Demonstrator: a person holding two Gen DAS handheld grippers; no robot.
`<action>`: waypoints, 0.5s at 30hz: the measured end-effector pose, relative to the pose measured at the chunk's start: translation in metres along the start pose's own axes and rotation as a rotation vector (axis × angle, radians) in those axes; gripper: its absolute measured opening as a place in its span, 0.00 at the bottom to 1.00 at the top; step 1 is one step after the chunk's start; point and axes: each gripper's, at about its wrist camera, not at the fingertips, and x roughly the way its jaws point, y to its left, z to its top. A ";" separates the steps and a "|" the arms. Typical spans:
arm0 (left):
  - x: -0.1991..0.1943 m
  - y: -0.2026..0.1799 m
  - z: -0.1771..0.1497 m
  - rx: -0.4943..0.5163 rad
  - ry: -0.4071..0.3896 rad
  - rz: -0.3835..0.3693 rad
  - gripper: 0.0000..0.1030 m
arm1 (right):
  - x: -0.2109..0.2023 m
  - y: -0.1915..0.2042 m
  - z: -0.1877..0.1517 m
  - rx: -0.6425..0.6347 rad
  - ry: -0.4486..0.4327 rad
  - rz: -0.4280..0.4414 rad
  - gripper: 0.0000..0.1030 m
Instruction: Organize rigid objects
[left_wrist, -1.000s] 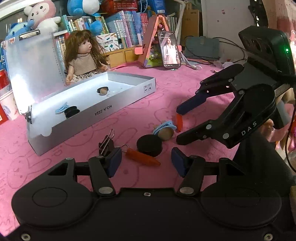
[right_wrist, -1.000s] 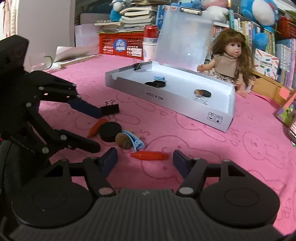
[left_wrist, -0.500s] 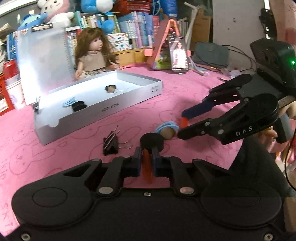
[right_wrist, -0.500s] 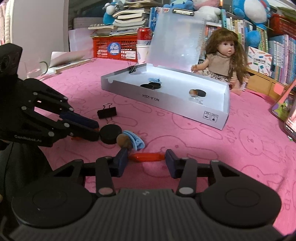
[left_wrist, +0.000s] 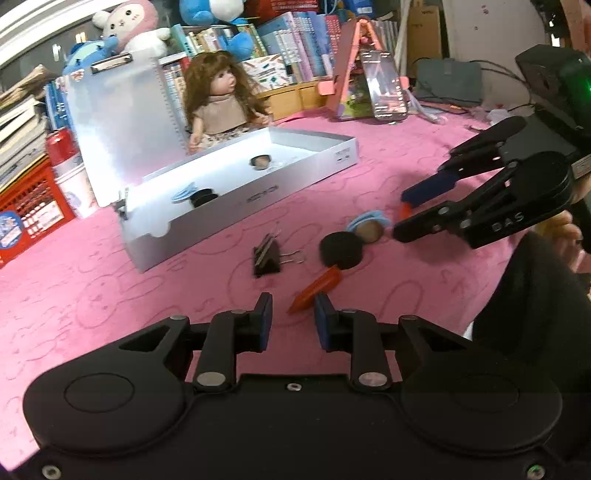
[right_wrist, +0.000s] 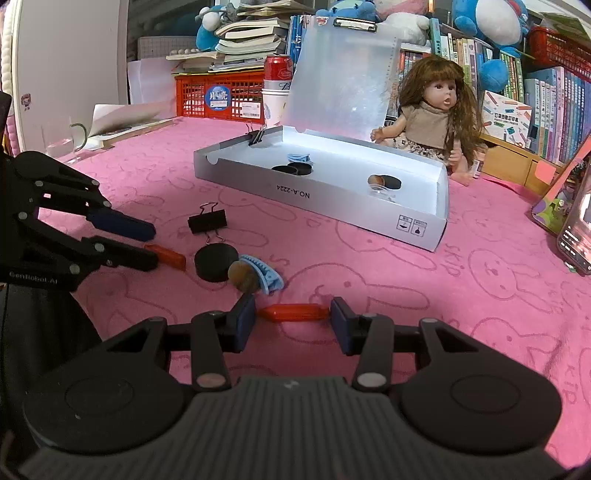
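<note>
Two orange sticks are in play. One orange stick (left_wrist: 316, 290) lies on the pink cloth just ahead of my left gripper (left_wrist: 293, 317), whose jaws are opening; its near end sits by the right pad, not pressed. The other orange stick (right_wrist: 293, 312) spans end to end between the pads of my right gripper (right_wrist: 293, 315), which is shut on it. Between the two grippers lie a black disc (right_wrist: 216, 264), a brown round piece (right_wrist: 242, 275) with a blue comb-like clip (right_wrist: 271, 277), and a black binder clip (right_wrist: 207, 222). Beyond them, the open grey box (right_wrist: 314, 201) holds black discs, a blue piece and a brown piece.
A doll (right_wrist: 430, 122) sits behind the box, whose lid stands upright. A phone on a stand (left_wrist: 384, 90) is at the back. A red crate (right_wrist: 221, 94), a can (right_wrist: 277, 68) on cups and stacked books line the far edge. Pink cloth covers the table.
Half a second ago my left gripper was shut on its orange stick; now the jaws stand apart and the stick lies on the cloth. My right gripper narrowed onto its stick, then held still.
</note>
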 end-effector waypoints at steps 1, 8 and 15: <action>-0.001 0.002 0.000 -0.002 0.003 0.012 0.25 | 0.000 0.000 0.000 0.001 -0.001 -0.001 0.49; -0.022 0.005 -0.002 -0.298 -0.065 0.094 0.55 | -0.003 0.003 -0.005 0.040 -0.028 -0.055 0.49; -0.013 -0.041 -0.003 -0.285 -0.087 0.190 0.59 | -0.016 0.012 -0.018 0.106 -0.111 -0.138 0.49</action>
